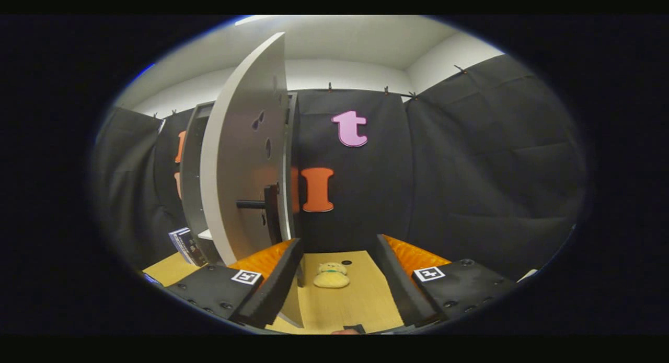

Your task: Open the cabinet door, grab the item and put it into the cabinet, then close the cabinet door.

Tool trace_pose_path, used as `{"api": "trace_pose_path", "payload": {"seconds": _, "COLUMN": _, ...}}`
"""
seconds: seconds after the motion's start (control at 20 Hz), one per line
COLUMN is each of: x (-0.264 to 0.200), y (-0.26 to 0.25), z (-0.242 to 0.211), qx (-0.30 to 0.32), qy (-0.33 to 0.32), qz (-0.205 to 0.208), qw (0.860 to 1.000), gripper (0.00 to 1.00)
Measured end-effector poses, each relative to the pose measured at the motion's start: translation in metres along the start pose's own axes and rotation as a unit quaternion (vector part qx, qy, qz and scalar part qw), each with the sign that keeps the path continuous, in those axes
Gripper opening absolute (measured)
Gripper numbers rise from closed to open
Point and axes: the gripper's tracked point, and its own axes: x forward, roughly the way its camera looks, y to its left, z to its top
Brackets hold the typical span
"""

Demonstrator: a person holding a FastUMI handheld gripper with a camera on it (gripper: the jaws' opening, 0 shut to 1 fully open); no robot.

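Observation:
The grey cabinet [194,159] stands to the left on the wooden table [360,300]. Its door [240,159] is swung wide open toward me, edge-on, with a dark bar handle [258,204] on its face. A small yellow plush toy [331,276] lies on the table, ahead of my fingers and between their lines. My gripper [338,248] is open, nothing between the fingers. The left finger's tip [290,258] sits close by the door's lower edge. The cabinet's inside is mostly hidden behind the door.
A dark box or book [184,244] leans at the cabinet's left foot. A small black round mark [346,262] is on the table just behind the toy. Black cloth walls close the booth behind and to the right.

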Motion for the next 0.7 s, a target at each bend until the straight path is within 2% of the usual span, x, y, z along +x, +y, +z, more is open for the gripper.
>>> {"api": "trace_pose_path", "payload": {"seconds": 0.7, "x": -0.014, "y": 0.050, "z": 0.000, "qx": -0.006, "qy": 0.004, "qz": 0.005, "qw": 1.000, "gripper": 0.87}}
